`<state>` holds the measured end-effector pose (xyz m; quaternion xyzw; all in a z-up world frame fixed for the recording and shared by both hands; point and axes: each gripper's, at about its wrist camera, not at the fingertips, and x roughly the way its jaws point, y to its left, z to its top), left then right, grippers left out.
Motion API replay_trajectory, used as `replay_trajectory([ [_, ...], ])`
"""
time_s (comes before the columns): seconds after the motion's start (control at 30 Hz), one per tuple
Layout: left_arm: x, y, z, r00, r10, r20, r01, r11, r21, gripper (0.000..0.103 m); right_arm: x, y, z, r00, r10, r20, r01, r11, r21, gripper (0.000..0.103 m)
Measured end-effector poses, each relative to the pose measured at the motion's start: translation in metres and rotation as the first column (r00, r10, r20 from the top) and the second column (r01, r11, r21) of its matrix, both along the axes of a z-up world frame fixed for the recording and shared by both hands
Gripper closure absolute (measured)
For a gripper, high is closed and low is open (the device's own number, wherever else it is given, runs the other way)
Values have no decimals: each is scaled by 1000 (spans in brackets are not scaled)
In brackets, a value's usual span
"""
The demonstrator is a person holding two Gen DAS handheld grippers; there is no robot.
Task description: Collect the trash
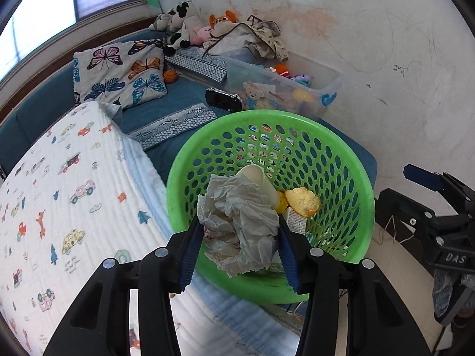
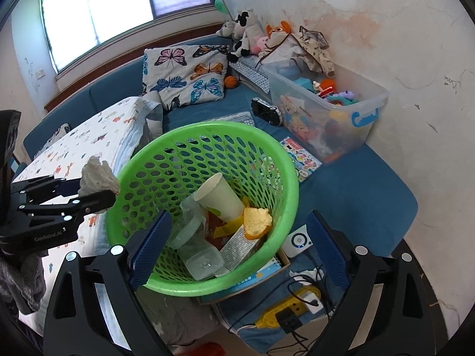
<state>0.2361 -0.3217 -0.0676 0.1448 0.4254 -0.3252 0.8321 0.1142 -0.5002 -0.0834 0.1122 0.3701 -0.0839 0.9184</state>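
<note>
My left gripper (image 1: 239, 231) is shut on a crumpled grey-white paper wad (image 1: 240, 225) and holds it over the near rim of a green perforated basket (image 1: 350, 160). In the right wrist view the wad (image 2: 98, 178) sits just outside the basket's left rim (image 2: 207, 126). The basket holds a paper cup (image 2: 219, 197), an orange peel (image 2: 256, 219), a clear plastic bottle (image 2: 196, 246) and a printed carton (image 2: 237, 244). My right gripper (image 2: 237, 249) is open, its fingers astride the basket's near side, holding nothing.
The basket stands on a blue bed beside a car-print quilt (image 1: 59, 201). A clear toy bin (image 2: 326, 109), a butterfly pillow (image 2: 184, 74) and plush toys (image 2: 246, 32) lie behind. A yellow power strip (image 2: 291, 311) with cables and a small white device (image 2: 297, 241) lie below right.
</note>
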Motion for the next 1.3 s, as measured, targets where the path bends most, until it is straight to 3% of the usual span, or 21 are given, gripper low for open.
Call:
replay_trajectory([
  [0.17, -1, -3, -3, 1000, 2, 0, -2, 1000, -4, 38, -3, -2, -2, 1000, 1, 3, -1, 1000, 14, 12],
  [0.5, -8, 9, 9, 1000, 17, 17, -16, 999, -38, 26, -8, 5, -2, 1000, 13, 14, -13, 1000, 28, 12],
  [1.0, -29, 67, 30, 992, 93, 81, -85, 992, -92, 16, -15, 49, 9, 996, 82, 48, -83, 996, 17, 10],
  [1.3, -45, 119, 44, 975, 177, 133, -161, 979, -124, 8, -16, 85, 12, 989, 135, 57, -136, 991, 13, 9],
])
